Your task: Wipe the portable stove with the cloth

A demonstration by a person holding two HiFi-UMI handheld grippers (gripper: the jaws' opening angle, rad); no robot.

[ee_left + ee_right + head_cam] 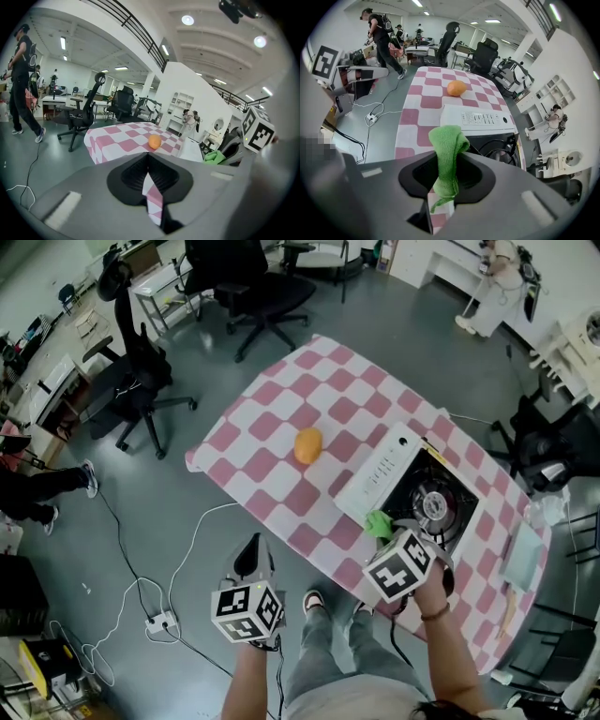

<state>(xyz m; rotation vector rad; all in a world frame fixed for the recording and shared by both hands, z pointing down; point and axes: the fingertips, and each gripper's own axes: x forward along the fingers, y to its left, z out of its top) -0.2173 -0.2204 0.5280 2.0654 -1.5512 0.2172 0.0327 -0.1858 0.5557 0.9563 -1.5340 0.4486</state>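
Observation:
The portable stove (405, 486), with a white control panel and a black burner, lies on the checkered table's right half. My right gripper (387, 527) is shut on a green cloth (378, 523) and holds it at the stove's near corner. In the right gripper view the cloth (447, 152) hangs bunched between the jaws, just short of the stove (480, 119). My left gripper (252, 551) hangs over the floor, off the table's near edge, its jaws together with nothing in them. The left gripper view looks over the jaws at the cloth (214, 157).
An orange (307, 444) lies mid-table on the pink-and-white checkered cloth (272, 418). Office chairs (141, 381) stand beyond the table. White cables and a power strip (159, 622) lie on the floor near my feet. A person (28, 488) sits at far left.

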